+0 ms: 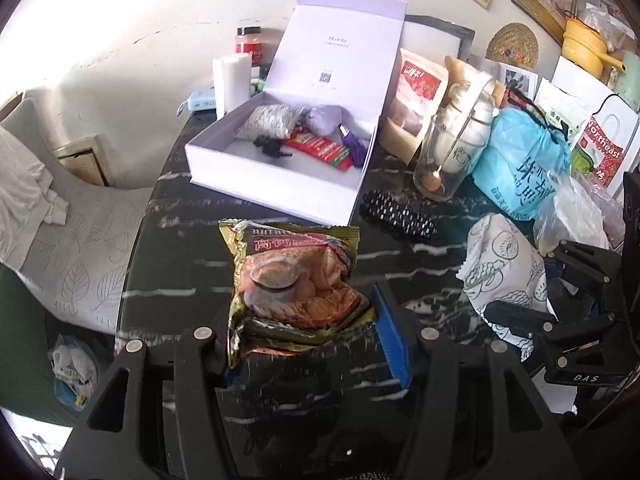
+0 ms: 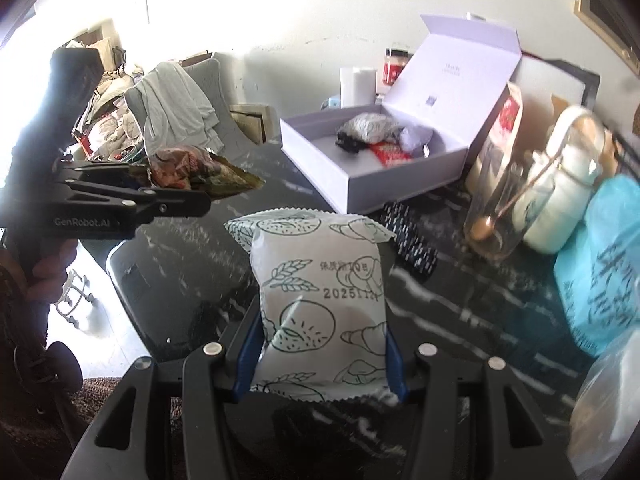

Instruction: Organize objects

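My left gripper (image 1: 308, 344) is clamped on a crinkled gold-edged snack packet (image 1: 294, 284) printed with food and red script I can't read, held clear above the black white-veined tabletop (image 1: 192, 248). My right gripper (image 2: 320, 364) squeezes a white pouch (image 2: 320, 300) drawn with croissants and leaves, stamped "2025" below a line of Chinese characters; it too hangs above the tabletop. In the right view the left gripper's side reads "GenRobot.AI", and in the left view the right one's reads "DAS". Toward the far edge sits an open white box (image 1: 224, 160), faint small lettering and a QR code inside its raised lid, already holding a patterned pouch, a red packet, a purple item and something black. Right of it stand a red-labelled kraft bag (image 1: 416, 100), a glass jar (image 1: 452, 148), a blue bag (image 1: 520, 168) with large Chinese characters, and a white bag reading "Northeast" (image 1: 604, 148). A black studded object (image 1: 396, 216) lies just beside the box's near corner. Framed pictures hang on the white wall; a chair draped with cloth stands off the left edge.
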The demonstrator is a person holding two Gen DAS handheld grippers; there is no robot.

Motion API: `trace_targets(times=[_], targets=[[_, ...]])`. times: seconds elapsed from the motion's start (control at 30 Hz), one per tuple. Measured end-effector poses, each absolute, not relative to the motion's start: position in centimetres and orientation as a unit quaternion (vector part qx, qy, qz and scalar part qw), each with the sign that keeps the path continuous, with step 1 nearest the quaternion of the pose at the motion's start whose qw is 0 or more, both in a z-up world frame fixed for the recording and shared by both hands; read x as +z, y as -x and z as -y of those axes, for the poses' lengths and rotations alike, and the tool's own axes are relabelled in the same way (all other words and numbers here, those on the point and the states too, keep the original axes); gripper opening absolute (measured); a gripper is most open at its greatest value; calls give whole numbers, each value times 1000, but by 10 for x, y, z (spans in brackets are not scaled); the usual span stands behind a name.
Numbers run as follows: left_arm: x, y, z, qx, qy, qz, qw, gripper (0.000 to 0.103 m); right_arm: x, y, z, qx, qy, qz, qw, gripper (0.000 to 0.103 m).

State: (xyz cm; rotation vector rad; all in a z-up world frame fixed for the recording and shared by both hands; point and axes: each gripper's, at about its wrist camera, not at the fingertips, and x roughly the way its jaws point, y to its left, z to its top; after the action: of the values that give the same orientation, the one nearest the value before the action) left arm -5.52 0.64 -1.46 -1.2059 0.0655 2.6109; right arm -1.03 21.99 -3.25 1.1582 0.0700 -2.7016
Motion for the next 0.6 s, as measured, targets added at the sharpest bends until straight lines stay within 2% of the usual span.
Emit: trace_targets(times=[0.6], targets=[[19,156,-30,905,398,-52,143,54,13,88,-244,-926,-367,-36,84,52]])
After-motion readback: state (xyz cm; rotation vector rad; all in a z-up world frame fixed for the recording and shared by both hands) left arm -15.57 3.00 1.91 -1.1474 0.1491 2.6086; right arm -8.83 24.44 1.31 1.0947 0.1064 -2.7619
